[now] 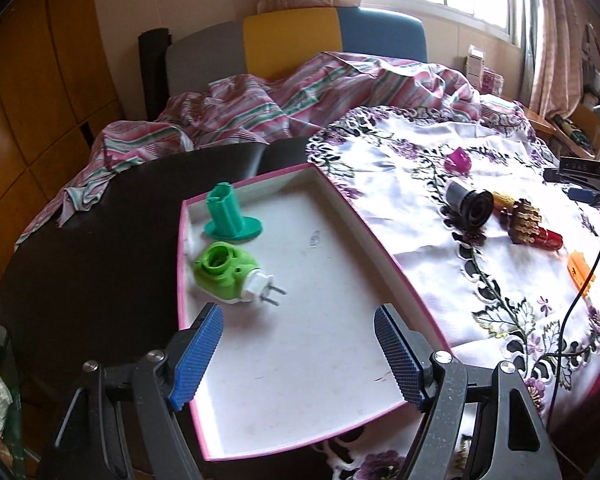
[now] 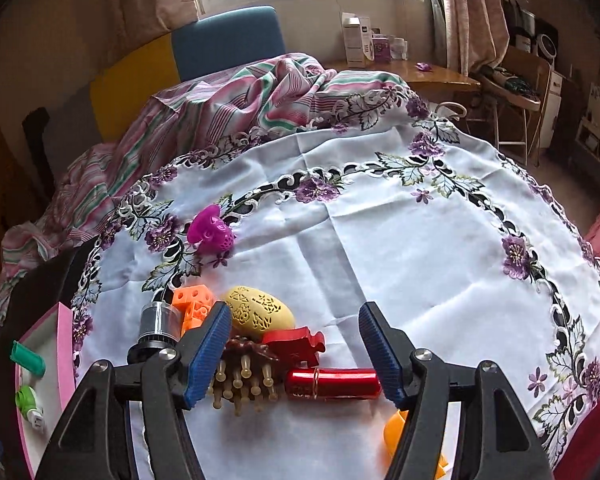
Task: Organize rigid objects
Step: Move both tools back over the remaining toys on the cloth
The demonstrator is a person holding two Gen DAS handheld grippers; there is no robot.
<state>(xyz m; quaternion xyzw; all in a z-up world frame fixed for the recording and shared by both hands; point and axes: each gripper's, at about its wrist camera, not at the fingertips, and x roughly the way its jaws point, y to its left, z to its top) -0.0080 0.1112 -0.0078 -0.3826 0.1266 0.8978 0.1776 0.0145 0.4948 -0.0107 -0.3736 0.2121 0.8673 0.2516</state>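
A white tray with a pink rim [image 1: 260, 176] holds a teal stand [image 1: 228, 216] and a green plug-in device [image 1: 224, 272]. My left gripper [image 1: 298, 309] hovers open over the tray's bare floor with nothing between its pads. My right gripper [image 2: 294, 310] is open above a cluster on the embroidered cloth. In it are a red cylinder [image 2: 332, 384], a brown pegged comb [image 2: 244, 376], a red puzzle-shaped piece [image 2: 296, 344], a yellow pierced egg [image 2: 260, 312], an orange cube [image 2: 192, 304] and a black-based cup [image 2: 158, 328]. The red cylinder lies between the jaws, ungripped.
A magenta perforated piece [image 2: 212, 232] lies farther out on the white cloth [image 2: 380, 240]. An orange piece [image 2: 394, 432] sits behind my right finger. The tray's pink rim [image 2: 66, 344] is at the far left. Striped bedding [image 1: 228, 116] lies beyond; a cable [image 1: 568, 320] hangs at right.
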